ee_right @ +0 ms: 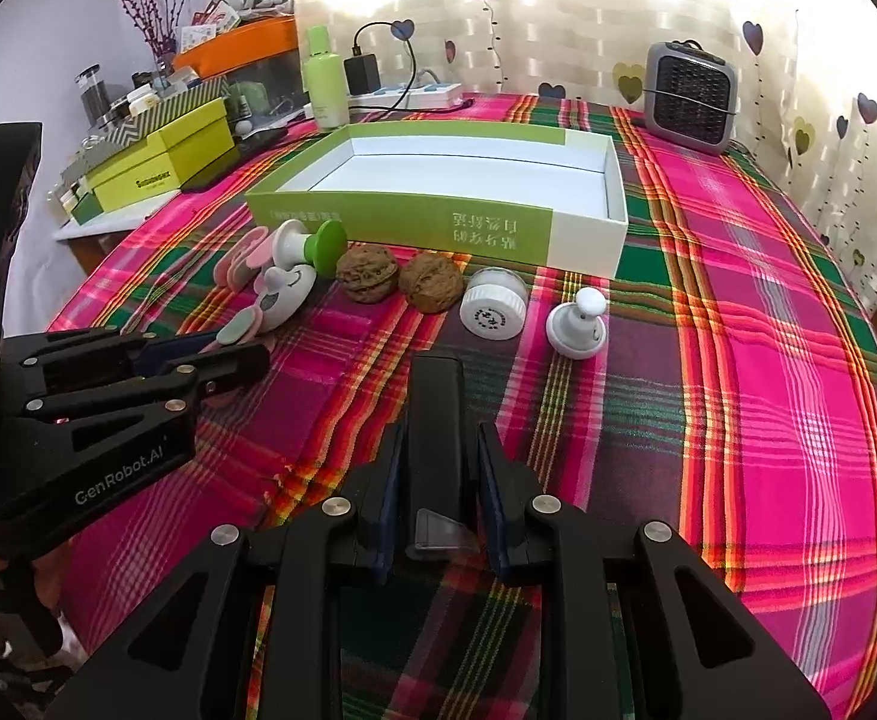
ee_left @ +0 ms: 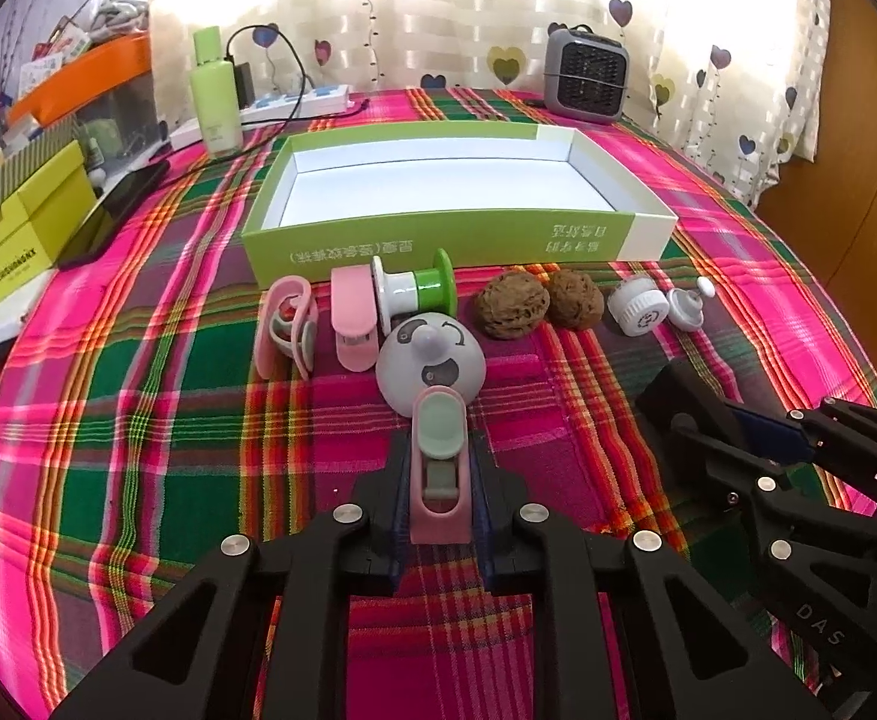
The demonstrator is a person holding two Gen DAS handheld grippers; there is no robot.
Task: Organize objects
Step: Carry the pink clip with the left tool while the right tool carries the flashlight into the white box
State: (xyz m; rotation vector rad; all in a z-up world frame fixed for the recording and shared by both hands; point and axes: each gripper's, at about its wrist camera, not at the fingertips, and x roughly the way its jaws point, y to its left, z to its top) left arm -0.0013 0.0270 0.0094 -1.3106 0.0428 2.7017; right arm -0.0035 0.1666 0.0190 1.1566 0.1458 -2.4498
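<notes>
Altogether two walnuts (ee_left: 503,305), one box (ee_left: 450,243), both grippers loaded.

Grey heater (ee_left: 586,74), green bottle (ee_left: 216,99)

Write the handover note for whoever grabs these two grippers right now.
Left gripper: shut on the pink and green clip, low over the tablecloth.
Right gripper: shut on a black bar-shaped object; what it is cannot be told.
On the cloth in front of the green and white box: pink roller, pink clip, green and white spool, grey face dome, two walnuts, white jar, white knobbed lid.
Done: nothing lies in the box.
Left: everything still to be put away, both held items included.
</notes>
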